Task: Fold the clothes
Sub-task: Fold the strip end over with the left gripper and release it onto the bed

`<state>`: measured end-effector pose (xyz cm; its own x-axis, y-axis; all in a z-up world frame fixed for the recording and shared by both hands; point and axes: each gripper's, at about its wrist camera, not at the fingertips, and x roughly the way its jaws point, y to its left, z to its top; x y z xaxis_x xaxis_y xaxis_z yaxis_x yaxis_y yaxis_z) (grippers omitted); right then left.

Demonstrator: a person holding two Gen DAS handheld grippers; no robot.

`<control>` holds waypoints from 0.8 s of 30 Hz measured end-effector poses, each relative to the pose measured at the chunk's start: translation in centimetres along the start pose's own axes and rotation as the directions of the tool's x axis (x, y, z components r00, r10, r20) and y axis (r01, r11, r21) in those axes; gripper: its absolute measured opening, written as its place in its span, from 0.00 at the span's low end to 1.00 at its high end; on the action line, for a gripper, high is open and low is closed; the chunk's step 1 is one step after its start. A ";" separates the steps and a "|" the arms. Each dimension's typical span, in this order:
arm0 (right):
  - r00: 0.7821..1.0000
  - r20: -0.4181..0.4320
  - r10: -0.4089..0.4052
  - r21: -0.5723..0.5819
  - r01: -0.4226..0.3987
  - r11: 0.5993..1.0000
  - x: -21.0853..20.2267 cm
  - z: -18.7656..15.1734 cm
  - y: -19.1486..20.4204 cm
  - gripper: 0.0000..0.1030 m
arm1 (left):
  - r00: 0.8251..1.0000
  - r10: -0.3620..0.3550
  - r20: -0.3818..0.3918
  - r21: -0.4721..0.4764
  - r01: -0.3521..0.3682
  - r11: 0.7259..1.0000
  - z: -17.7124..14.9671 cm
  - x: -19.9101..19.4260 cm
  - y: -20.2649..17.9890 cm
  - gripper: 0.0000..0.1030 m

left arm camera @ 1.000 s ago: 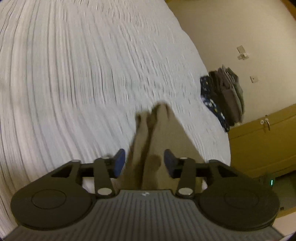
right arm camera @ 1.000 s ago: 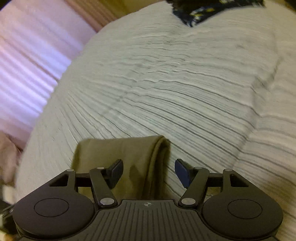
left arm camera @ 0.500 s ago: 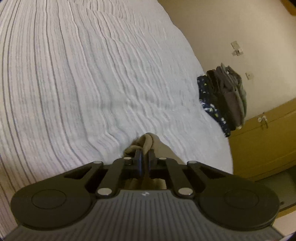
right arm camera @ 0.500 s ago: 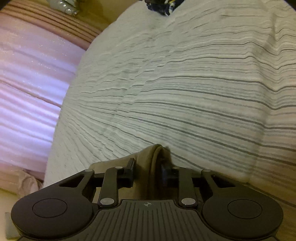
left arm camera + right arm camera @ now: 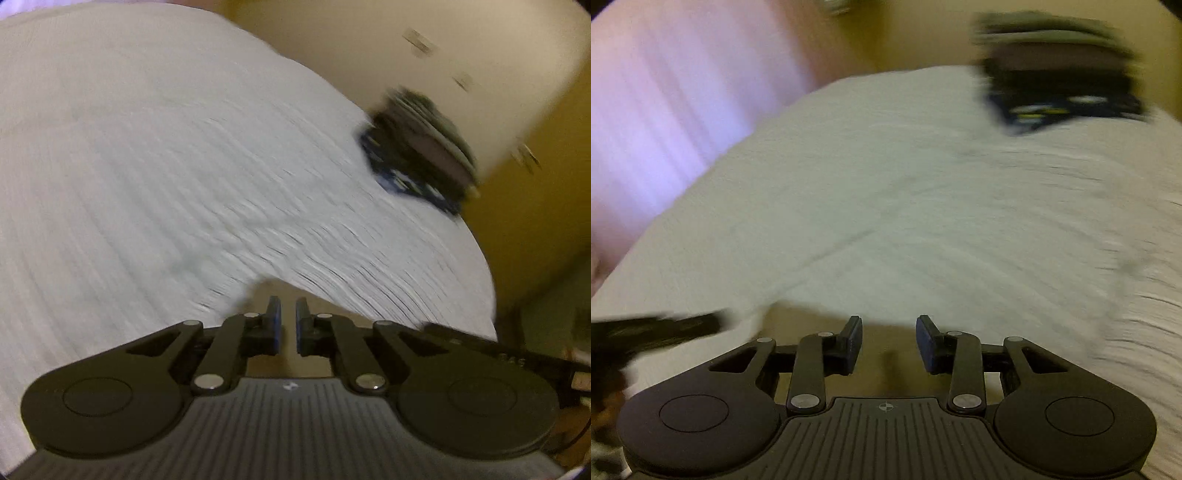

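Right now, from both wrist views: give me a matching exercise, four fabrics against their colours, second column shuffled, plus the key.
Things:
1. bedspread
2. tan-column item: garment under the gripper fingers
3. curtain
4. bottom piece of the folded pile

Colours:
A. pink-lilac
B. tan
C. white with thin dark stripes
D. dark blue with a light pattern

Pairs: 1-C, 2-B, 3-A, 4-D
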<state>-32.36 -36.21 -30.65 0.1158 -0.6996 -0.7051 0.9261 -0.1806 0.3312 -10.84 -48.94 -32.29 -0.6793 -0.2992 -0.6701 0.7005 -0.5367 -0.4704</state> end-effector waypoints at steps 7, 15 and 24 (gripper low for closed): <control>0.988 -0.108 -0.113 -0.293 0.077 0.953 0.8 -4.6 0.7 0.35 | 0.989 0.133 -0.060 -0.014 -0.135 0.991 -4.8 -0.1 3.0 0.03; 0.998 -0.059 -0.032 -0.209 0.019 0.978 -3.1 -3.7 1.4 0.35 | 0.993 0.098 0.072 -0.060 -0.094 0.994 -4.5 -5.3 -0.2 0.01; 0.981 -0.189 -0.037 -0.394 -0.041 0.918 -2.0 -8.2 2.8 0.35 | 0.983 0.163 -0.089 -0.045 -0.168 0.985 -10.3 -2.9 -1.8 0.02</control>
<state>-27.12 -29.67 -33.44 0.1473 -0.5489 -0.8228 0.9870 0.1353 0.0864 -7.85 -39.02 -35.44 -0.5335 -0.3113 -0.7864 0.8136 -0.4432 -0.3765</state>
